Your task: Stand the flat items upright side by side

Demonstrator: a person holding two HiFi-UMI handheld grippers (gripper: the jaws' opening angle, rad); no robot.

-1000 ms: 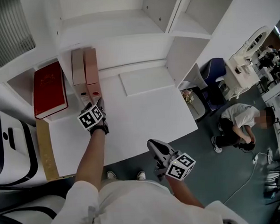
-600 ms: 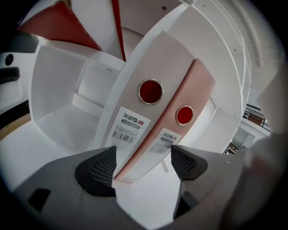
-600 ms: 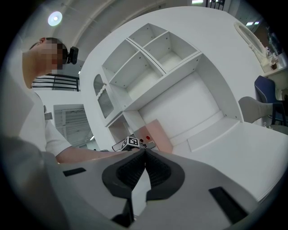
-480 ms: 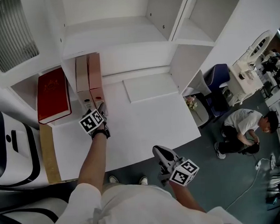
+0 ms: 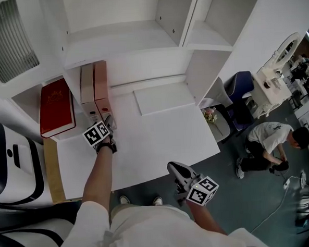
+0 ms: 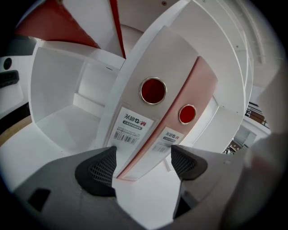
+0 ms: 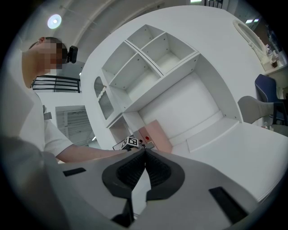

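The white desk looks like smooth, matt laminate. The pale grey binder and pink binder have smooth, slightly sheened spines bearing white paper labels. The dark red hardback book has a faintly glossy cover. The dark pads of the left gripper are finely meshed and matt.

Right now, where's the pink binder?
Head view, left: the pink binder stands upright on the desk, flush right of the grey binder, with the red book further left.
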